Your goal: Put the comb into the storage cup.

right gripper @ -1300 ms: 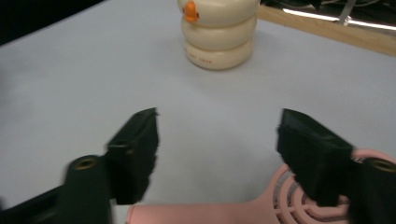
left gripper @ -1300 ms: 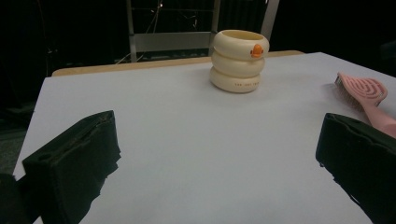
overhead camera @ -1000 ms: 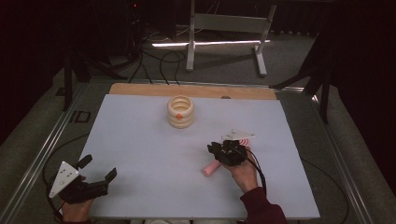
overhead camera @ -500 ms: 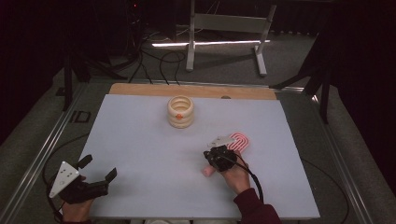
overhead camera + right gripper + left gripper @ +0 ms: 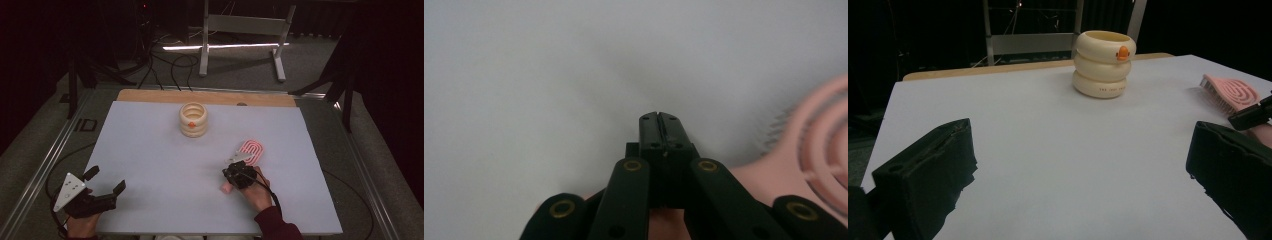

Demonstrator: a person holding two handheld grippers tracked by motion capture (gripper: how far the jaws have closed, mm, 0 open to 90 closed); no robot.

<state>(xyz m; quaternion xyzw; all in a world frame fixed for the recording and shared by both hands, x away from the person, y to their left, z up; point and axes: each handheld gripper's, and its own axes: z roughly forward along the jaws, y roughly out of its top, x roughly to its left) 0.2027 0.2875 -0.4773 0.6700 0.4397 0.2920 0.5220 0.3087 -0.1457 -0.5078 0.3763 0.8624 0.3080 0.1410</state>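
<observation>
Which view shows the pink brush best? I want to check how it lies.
The high view: the whole brush lies flat on the table, its handle under the right hand-held gripper. The left gripper view shows its head side-on at the right edge. The right gripper view shows a blurred close-up part.
</observation>
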